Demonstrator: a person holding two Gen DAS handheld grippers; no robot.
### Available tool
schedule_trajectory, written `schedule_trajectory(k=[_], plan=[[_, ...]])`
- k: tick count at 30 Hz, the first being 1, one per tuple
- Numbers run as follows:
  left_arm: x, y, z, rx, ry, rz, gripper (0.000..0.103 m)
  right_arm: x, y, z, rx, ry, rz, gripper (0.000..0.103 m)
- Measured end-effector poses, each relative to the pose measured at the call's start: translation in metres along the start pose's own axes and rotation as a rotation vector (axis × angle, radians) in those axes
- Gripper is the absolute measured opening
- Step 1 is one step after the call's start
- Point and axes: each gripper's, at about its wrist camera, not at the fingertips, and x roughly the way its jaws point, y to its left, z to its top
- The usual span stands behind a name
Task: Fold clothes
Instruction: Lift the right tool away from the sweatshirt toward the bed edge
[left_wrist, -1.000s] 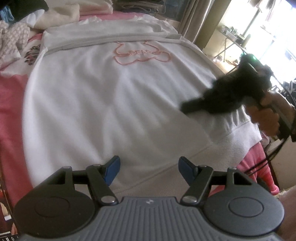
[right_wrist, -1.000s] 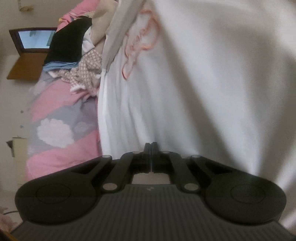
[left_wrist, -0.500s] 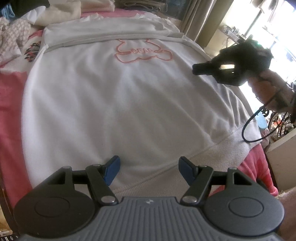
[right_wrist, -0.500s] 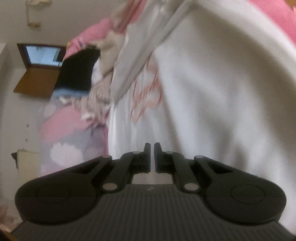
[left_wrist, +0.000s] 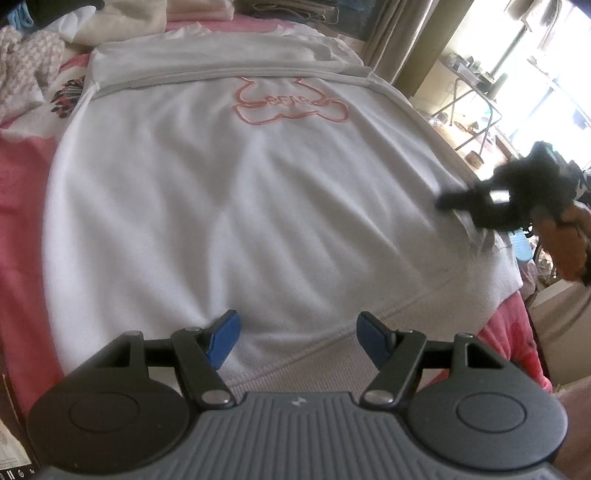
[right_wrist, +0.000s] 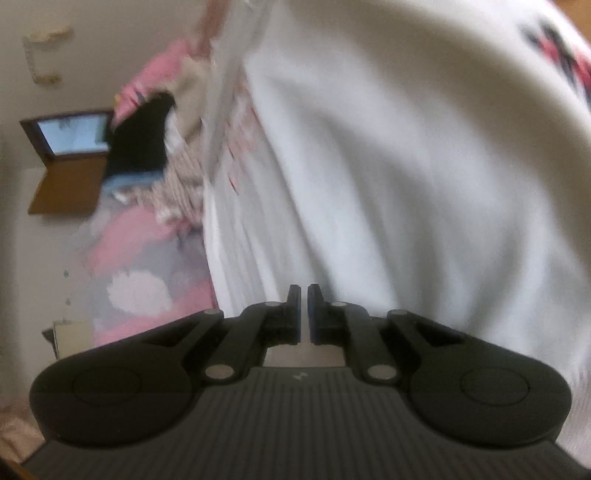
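1. Left wrist view: white sweatshirt (left_wrist: 229, 206) lies spread flat on the bed (left_wrist: 22, 173), no fold made yet. Left gripper (left_wrist: 295, 338) is wide open and empty, over the hem at the bed's near edge. Right gripper (left_wrist: 448, 201) is at the sweatshirt's right edge.
2. Right wrist view: right gripper (right_wrist: 303, 308) is nearly closed; grip on the cloth unclear.

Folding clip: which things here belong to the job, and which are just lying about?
Job: white sweatshirt; left hand-held gripper; right hand-held gripper.
Lying about: clothes pile; pink bedcover; folding table.
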Motion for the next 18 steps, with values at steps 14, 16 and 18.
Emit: schedule_trajectory(k=[14,16,18], plan=[[-0.002,0.004,-0.002,-0.012,-0.002,-0.004,0.071,-0.030,-0.021,0.005,-0.019,-0.412,-0.101,0.000],[-0.001,0.004,-0.002,-0.013,-0.003,-0.005,0.071,-0.051,-0.027,0.009,0.011,-0.501,-0.124,0.000],[-0.001,0.004,-0.002,-0.015,-0.003,-0.005,0.071,-0.064,-0.028,0.010,0.017,-0.559,-0.115,0.005]])
